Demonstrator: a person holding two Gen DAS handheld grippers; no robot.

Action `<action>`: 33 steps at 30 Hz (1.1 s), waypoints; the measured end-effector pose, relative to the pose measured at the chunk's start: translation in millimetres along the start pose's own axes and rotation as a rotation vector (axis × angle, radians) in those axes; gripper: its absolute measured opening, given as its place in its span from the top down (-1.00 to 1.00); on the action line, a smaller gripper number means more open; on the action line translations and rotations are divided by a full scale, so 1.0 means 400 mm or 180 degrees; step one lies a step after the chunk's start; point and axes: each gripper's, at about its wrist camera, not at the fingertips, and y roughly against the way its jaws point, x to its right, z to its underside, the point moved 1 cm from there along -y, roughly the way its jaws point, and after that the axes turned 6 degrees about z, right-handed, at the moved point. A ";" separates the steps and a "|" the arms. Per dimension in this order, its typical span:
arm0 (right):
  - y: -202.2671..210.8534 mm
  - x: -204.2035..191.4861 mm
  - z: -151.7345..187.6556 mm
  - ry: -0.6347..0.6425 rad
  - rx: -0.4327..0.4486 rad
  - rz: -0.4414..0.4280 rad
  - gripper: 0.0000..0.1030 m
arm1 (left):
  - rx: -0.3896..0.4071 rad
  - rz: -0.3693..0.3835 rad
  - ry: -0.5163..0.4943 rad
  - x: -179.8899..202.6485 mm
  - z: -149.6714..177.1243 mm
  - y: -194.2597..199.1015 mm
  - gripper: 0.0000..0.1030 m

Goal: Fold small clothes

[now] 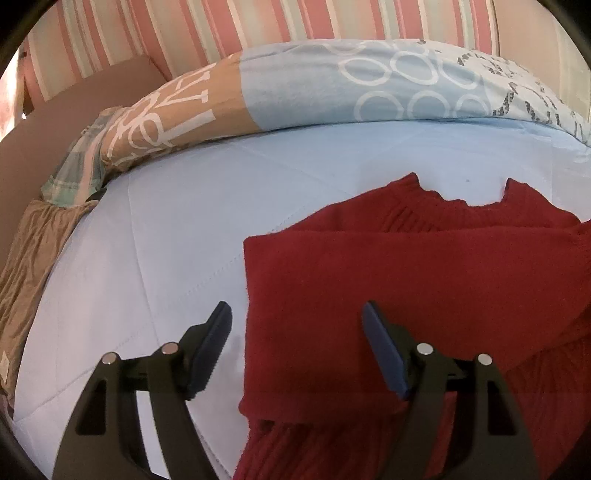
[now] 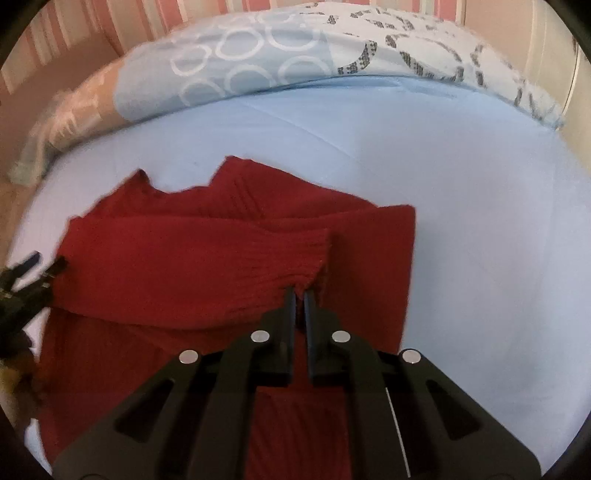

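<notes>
A pale blue quilted bed cover (image 1: 155,236) fills most of both views, with a patterned pillow (image 1: 332,85) along its far edge and striped pink fabric (image 1: 221,26) behind that. On the cover lies a red knit sweater (image 1: 406,280), partly folded — one sleeve is drawn across the body, its ribbed cuff (image 2: 310,258) toward the sweater's right side. The left gripper (image 1: 297,314) hangs spread wide over the sweater's left edge, gripping nothing. The right gripper (image 2: 300,293) is pinched closed on the cuff — only a narrow slit shows between its fingers.
</notes>
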 end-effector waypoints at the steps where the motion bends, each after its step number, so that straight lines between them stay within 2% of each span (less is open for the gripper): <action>1: 0.002 0.005 0.003 -0.0006 -0.0001 0.0009 0.91 | 0.0000 0.0003 0.0009 -0.001 0.000 0.001 -0.44; 4: 0.007 0.039 0.029 -0.0109 -0.0013 0.0010 0.91 | -0.0003 0.0027 0.0042 -0.012 0.004 0.004 -0.46; 6: -0.013 0.054 0.061 -0.0101 -0.0125 0.0084 0.90 | -0.0038 -0.0018 -0.0022 -0.013 0.011 -0.004 -0.48; 10: 0.005 0.056 0.075 -0.0084 -0.0061 0.0075 0.89 | -0.0124 -0.0011 0.0031 -0.029 0.029 -0.020 -0.48; 13: 0.062 0.036 0.043 -0.0030 0.0198 0.0122 0.83 | -0.0087 -0.0026 0.0049 -0.036 0.030 -0.014 -0.48; 15: 0.099 -0.004 0.014 0.0040 0.0452 0.0002 0.82 | -0.0065 -0.0024 0.0066 -0.038 0.026 -0.010 -0.48; 16: 0.103 -0.028 0.002 0.0101 0.0514 -0.0010 0.73 | -0.0055 -0.0027 0.0071 -0.038 0.023 -0.009 -0.48; 18: 0.097 -0.070 -0.009 0.0194 0.0607 -0.0140 0.73 | -0.0043 -0.0013 0.0086 -0.041 0.016 -0.011 -0.48; 21: 0.033 -0.121 -0.012 0.0297 0.0441 -0.0223 0.73 | -0.0089 -0.0015 0.0055 -0.037 0.015 -0.028 -0.49; 26: -0.054 -0.109 0.038 0.0375 0.0072 0.0054 0.75 | -0.0209 -0.0107 0.0167 -0.065 0.044 -0.063 -0.68; 29: -0.055 -0.071 0.058 0.0309 0.0072 0.0066 0.81 | -0.0202 -0.0160 0.0093 -0.072 0.060 -0.063 -0.74; 33: -0.027 -0.045 0.066 0.0309 0.0111 0.0225 0.81 | -0.0179 -0.0192 0.0018 -0.081 0.073 -0.047 -0.74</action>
